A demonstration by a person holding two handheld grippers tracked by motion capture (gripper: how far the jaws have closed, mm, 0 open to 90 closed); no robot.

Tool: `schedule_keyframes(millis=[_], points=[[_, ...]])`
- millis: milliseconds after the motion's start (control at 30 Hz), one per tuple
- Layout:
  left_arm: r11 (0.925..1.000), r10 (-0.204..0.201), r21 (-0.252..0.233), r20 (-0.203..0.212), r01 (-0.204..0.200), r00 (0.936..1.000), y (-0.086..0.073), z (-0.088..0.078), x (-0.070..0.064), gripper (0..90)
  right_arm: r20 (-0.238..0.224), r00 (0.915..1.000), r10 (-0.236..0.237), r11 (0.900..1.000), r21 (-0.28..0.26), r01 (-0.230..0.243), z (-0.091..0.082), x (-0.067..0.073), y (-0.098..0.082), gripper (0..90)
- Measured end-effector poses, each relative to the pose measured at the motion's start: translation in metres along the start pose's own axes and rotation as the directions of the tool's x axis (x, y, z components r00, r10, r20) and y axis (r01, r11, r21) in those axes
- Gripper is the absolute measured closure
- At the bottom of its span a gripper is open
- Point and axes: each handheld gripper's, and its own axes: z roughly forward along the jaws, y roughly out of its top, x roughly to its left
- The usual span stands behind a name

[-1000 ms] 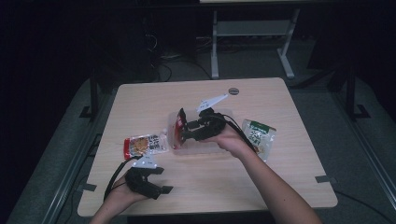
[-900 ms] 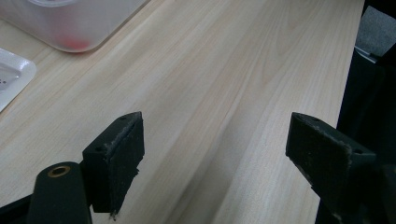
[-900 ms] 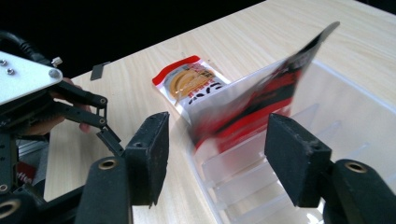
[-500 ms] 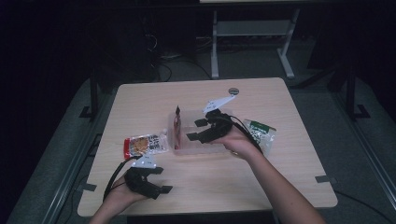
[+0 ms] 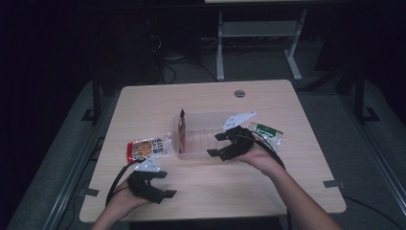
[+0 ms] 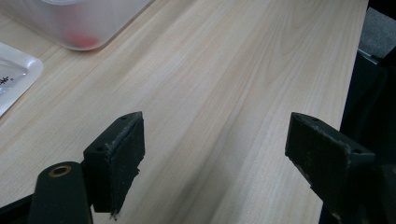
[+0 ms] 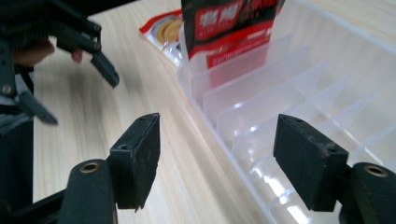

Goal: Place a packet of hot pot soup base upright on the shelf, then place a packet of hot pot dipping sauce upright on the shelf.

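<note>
A clear divided container [image 5: 203, 141] sits mid-table. A red packet [image 5: 182, 125] stands upright in its leftmost slot, seen close in the right gripper view as the red packet [image 7: 229, 28] at the far end of the container [image 7: 299, 88]. My right gripper [image 5: 214, 145] hovers over the container's right front, its jaws just opened; the right gripper [image 7: 217, 163] holds nothing. My left gripper [image 5: 168, 184] rests open at the table's front left, and the left gripper [image 6: 215, 154] has only bare wood between its jaws.
An orange snack packet [image 5: 146, 148] lies flat left of the container. A green packet [image 5: 267, 132] lies to its right, behind my right hand. A grey disc [image 5: 239, 93] is set in the table [image 5: 268, 191] near the far edge. A white frame [image 5: 258, 33] stands beyond.
The right gripper let go of the red packet, which now stands in the container's left slot, and moved right along the container. The left gripper has stayed put.
</note>
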Motion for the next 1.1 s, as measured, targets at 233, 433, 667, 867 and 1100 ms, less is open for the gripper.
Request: schedule_keyframes(millis=[233, 433, 667, 867, 1100], points=[[1.0000, -0.007, 0.000, -0.010, 0.007, 0.9999, -0.002, -0.003, 0.003, 19.8, 0.022, 0.9996, -0.017, 1.000, 0.024, 0.017, -0.014, 0.007, -0.018, 31.1], [1.0000, -0.009, 0.001, -0.021, 0.009, 0.9997, -0.003, -0.004, 0.001, 19.8, 0.028, 0.9996, 0.004, 1.000, 0.024, -0.005, -0.028, 0.010, -0.038, 31.0], [0.9999, -0.015, 0.000, -0.026, 0.015, 0.9996, -0.003, -0.005, 0.000, 19.8, 0.044, 0.9988, 0.023, 0.999, 0.038, -0.025, -0.039, 0.011, -0.064, 30.8], [0.9999, -0.016, 0.004, -0.029, 0.016, 0.9995, -0.004, -0.005, 0.001, 20.0, 0.069, 0.9959, 0.058, 0.996, 0.056, -0.062, -0.051, 0.012, -0.086, 30.5], [0.9999, -0.016, -0.001, -0.041, 0.016, 0.9990, -0.003, -0.008, 0.002, 21.8, 0.099, 0.9904, 0.096, 0.992, 0.069, -0.103, -0.066, 0.013, -0.114, 29.0]])
